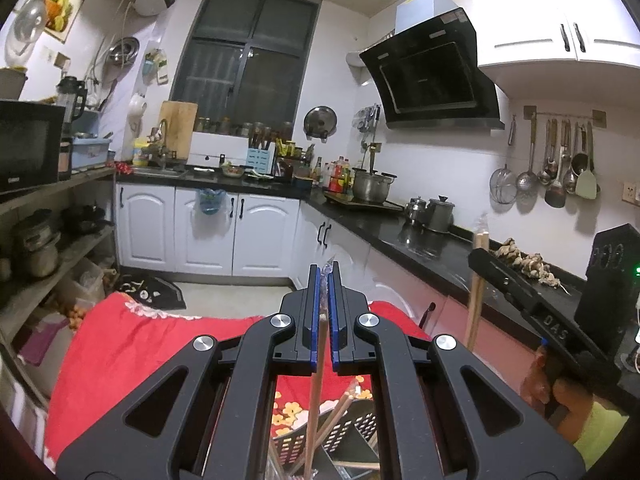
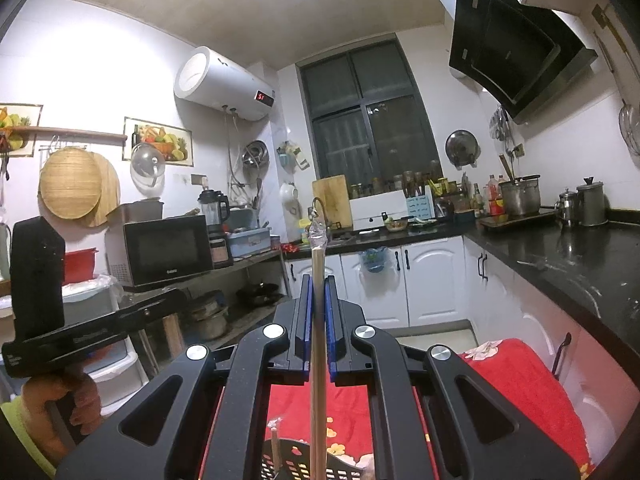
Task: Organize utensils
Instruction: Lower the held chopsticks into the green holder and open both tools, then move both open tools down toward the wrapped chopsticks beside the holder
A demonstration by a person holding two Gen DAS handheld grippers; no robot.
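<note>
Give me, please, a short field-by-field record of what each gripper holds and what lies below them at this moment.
left gripper: shut on a wooden chopstick, upright, tip wrapped in clear plastic
right gripper: shut on a second wooden chopstick, upright, plastic on its top end
below: black perforated basket holding more chopsticks
surface: red floral cloth
setting: kitchen, black counter on the right

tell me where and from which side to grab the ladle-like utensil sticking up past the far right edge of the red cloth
Take the dark utensil by its upper shaft, just under the rounded top, coming from the side over the red cloth. It stands nearly upright with only that upper part showing; its lower end is hidden behind the cloth, and the cabinet sits close behind. Both grippers already clamp wooden sticks, so one must be freed first.
</note>
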